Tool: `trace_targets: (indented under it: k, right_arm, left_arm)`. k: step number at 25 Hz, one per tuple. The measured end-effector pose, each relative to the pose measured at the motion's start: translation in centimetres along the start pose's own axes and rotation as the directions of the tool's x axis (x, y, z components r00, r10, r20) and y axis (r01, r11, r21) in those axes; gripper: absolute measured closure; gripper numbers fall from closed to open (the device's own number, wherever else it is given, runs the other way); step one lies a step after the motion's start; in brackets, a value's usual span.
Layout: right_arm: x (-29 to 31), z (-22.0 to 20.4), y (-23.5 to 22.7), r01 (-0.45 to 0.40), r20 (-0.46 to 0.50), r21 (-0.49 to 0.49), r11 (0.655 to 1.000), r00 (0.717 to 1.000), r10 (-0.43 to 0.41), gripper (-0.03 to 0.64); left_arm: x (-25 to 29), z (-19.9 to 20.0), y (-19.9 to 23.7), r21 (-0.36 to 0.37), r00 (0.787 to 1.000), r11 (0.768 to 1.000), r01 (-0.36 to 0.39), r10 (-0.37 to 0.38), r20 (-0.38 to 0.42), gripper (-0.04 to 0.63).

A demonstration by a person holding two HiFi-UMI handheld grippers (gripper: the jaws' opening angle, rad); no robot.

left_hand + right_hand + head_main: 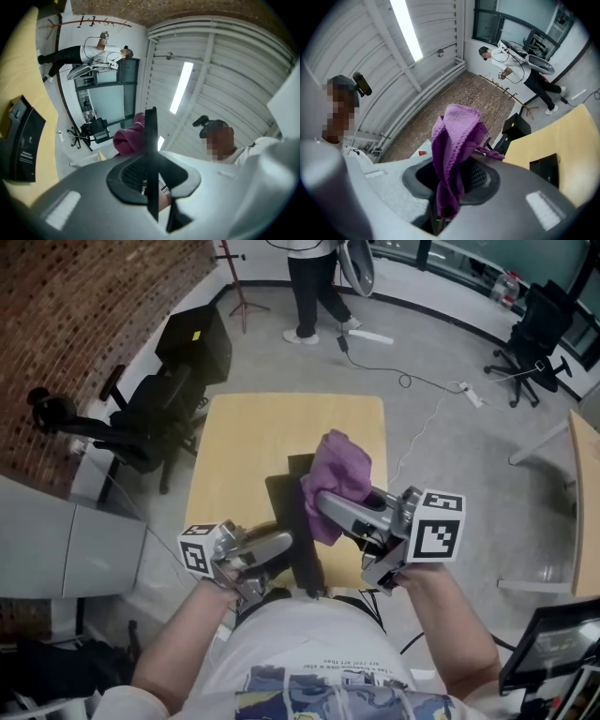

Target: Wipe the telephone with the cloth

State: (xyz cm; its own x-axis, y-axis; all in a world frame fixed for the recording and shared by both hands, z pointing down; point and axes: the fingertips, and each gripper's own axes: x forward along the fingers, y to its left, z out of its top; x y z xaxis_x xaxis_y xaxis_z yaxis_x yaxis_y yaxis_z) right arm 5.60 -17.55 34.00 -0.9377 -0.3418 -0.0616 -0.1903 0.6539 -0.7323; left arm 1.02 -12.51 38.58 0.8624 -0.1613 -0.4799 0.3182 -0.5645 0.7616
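Observation:
My left gripper (279, 543) is shut on a thin black telephone (305, 554), held above the near edge of the yellow table (246, 432). In the left gripper view the telephone (151, 140) stands edge-on between the jaws of that gripper (151, 180). My right gripper (317, 503) is shut on a purple cloth (339, 472), which bunches up just right of the telephone. In the right gripper view the cloth (453, 140) hangs folded from the jaws of the gripper (449, 190). The purple cloth (130, 138) also shows behind the telephone in the left gripper view.
A black box-like device (284, 491) lies on the table; this device (22, 143) is apart from both grippers. Black office chairs (155, 423) stand left of the table, another chair (532, 334) far right. A person (309, 287) stands beyond. A cable and power strip (469, 395) cross the floor.

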Motion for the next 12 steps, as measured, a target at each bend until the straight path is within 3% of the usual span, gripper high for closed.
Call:
trace_targets:
  k: [12]
  right_arm:
    - [-1.0, -5.5, 0.3, -0.052, -0.148, 0.06, 0.997, 0.987, 0.061, 0.526]
  left_arm:
    - [-0.9, 1.6, 0.0, 0.031, 0.998, 0.999, -0.022, 0.02, 0.062, 0.515]
